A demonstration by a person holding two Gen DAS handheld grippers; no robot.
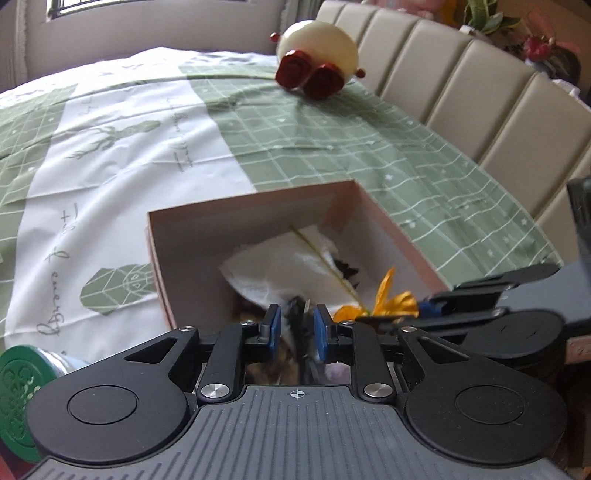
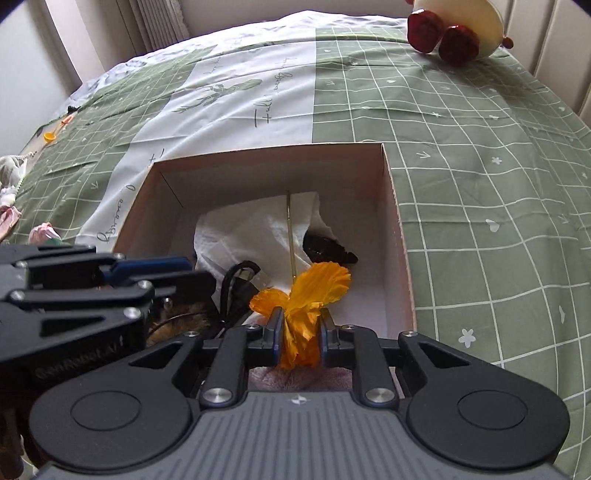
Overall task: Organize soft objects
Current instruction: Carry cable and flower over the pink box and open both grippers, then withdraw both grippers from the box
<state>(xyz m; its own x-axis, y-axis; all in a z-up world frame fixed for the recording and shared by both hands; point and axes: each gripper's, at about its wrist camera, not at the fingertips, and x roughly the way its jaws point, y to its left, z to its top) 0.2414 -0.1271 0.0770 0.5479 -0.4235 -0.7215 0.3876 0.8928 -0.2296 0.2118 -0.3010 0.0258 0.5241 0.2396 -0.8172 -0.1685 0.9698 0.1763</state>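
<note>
An open pink box (image 1: 251, 201) (image 2: 266, 151) sits on the bed. It holds a white tissue (image 2: 251, 229), a thin yellow stem (image 2: 290, 229), a dark object (image 2: 325, 247) and a black cable (image 2: 236, 277) with a plug. My right gripper (image 2: 300, 332) is shut on an orange fabric flower (image 2: 317, 288) over the box's near edge. It also shows in the left wrist view (image 1: 424, 306). My left gripper (image 1: 296, 326) is over the box's near left side, its blue pads closed on the black cable (image 1: 300, 317). Something brown and furry (image 2: 181, 321) lies under it.
A white plush toy with red feet (image 1: 317, 48) (image 2: 458, 22) lies at the bed's far end by the padded headboard (image 1: 480, 92). A green-lidded bottle (image 1: 18, 387) is near left. Small cloths (image 2: 44, 232) and an orange spoon (image 2: 50, 136) lie at the bed's left edge.
</note>
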